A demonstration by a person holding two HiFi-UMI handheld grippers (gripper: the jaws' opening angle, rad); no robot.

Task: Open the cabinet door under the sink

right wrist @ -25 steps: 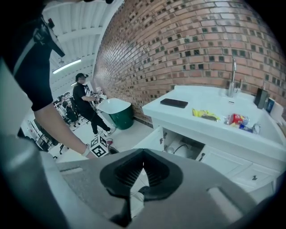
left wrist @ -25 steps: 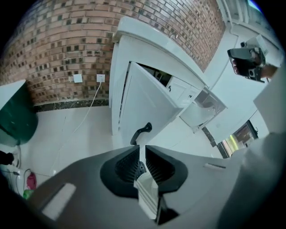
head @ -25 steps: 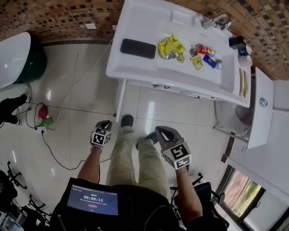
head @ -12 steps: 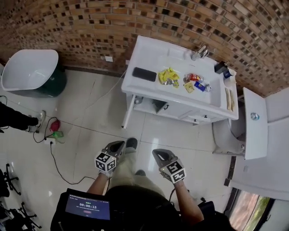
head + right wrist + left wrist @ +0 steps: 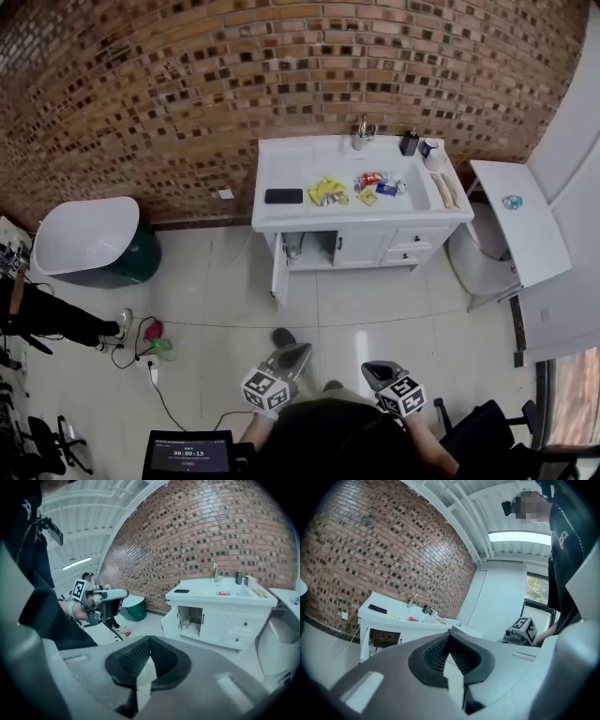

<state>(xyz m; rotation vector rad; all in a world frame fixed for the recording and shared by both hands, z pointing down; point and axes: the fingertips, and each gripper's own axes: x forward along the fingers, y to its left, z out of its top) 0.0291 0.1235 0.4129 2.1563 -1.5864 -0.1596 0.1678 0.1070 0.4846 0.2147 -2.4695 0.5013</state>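
Observation:
The white sink cabinet (image 5: 361, 246) stands against the brick wall, far ahead of both grippers. Its left door (image 5: 278, 273) hangs open, swung out toward the floor side, and shows a dark inside with pipes. The right gripper view shows the same cabinet (image 5: 220, 620) and its open door (image 5: 169, 619). My left gripper (image 5: 298, 352) and right gripper (image 5: 372, 367) are held close to my body, well apart from the cabinet. Both are shut with nothing between the pads. The left gripper view has the cabinet (image 5: 393, 623) at its left.
A white tub on a green base (image 5: 89, 239) sits at the left, a toilet (image 5: 487, 253) at the right. Cables and a red item (image 5: 150, 333) lie on the tiled floor. A phone (image 5: 283, 196) and snack packets (image 5: 328, 190) rest on the sink top.
I have backed away from the cabinet, which now looks small and far. Both grippers have come up and back toward my body. The head view has tilted up to the wall.

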